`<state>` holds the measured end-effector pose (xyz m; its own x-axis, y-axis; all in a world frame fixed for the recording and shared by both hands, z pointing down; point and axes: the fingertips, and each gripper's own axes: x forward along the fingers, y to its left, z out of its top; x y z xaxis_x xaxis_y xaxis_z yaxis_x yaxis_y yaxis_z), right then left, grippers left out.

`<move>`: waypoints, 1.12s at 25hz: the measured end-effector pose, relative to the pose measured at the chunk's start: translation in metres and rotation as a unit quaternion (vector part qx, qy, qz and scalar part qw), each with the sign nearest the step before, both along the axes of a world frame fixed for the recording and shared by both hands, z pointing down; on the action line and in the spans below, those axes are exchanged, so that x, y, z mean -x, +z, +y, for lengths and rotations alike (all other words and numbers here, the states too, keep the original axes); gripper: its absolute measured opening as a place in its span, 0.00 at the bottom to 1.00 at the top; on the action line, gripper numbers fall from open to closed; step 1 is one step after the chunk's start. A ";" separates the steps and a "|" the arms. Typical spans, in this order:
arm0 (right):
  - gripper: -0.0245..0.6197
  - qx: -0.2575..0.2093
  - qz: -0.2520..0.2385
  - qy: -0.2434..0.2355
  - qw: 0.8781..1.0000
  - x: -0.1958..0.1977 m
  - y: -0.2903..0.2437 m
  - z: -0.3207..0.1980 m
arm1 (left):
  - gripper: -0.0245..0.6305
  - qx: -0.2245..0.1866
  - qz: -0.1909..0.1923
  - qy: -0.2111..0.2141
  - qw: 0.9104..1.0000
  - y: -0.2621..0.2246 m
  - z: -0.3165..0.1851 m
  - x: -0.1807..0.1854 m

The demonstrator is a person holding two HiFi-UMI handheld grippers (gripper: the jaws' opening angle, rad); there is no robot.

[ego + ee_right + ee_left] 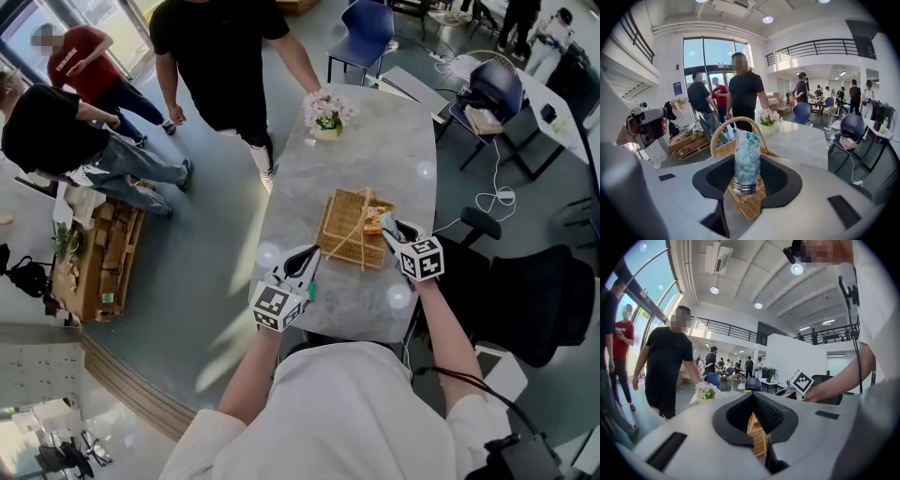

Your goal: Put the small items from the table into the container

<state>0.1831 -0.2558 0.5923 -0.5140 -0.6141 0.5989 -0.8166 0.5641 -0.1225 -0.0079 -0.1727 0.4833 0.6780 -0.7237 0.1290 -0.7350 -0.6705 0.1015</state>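
Bottle (746, 159) – a small clear one packed with white pellets, teal label at its top – stands upright between the jaws of the right gripper (392, 228), clamped on both sides near its ribbed lower end. The label carries print, but it is too small to read. In the head view this gripper hangs over the right edge of the basket (339, 214), so the bottle is above the basket, not down inside it.

The basket is woven wicker with an arched handle and sits on the grey marbled table (375, 141). An orange-and-white packet (377, 220) lies in its right end; any writing on it is blurred.

The left gripper (312, 251) hovers just left of the basket, apart from it. Its jaws are drawn together at the tips with nothing between them – only a sliver of wicker shows through the slit behind.

At the table's far end stands a pot of pale pink flowers (328, 112), and a person in a black shirt (220, 56) is beside it, one hand near the pot. Each gripper's cube shows black-and-white square markers, no letters.
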 end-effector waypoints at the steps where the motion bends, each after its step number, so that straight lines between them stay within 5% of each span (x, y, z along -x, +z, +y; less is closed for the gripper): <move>1: 0.32 0.002 0.000 -0.003 1.000 0.002 0.001 -0.004 | 0.05 0.001 0.000 -0.003 1.000 -0.001 -0.003 0.001; 18: 0.32 0.046 -0.012 -0.055 0.997 0.048 0.027 -0.021 | 0.05 0.016 -0.004 -0.024 1.000 0.014 -0.007 0.021; 28: 0.32 0.030 -0.008 -0.045 0.999 0.053 0.027 -0.035 | 0.05 0.018 -0.006 -0.029 0.999 0.015 -0.014 0.026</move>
<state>0.1301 -0.2912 0.6189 -0.5749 -0.5289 0.6244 -0.7610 0.6260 -0.1704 -0.0341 -0.1867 0.4986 0.6330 -0.7568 0.1628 -0.7740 -0.6225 0.1157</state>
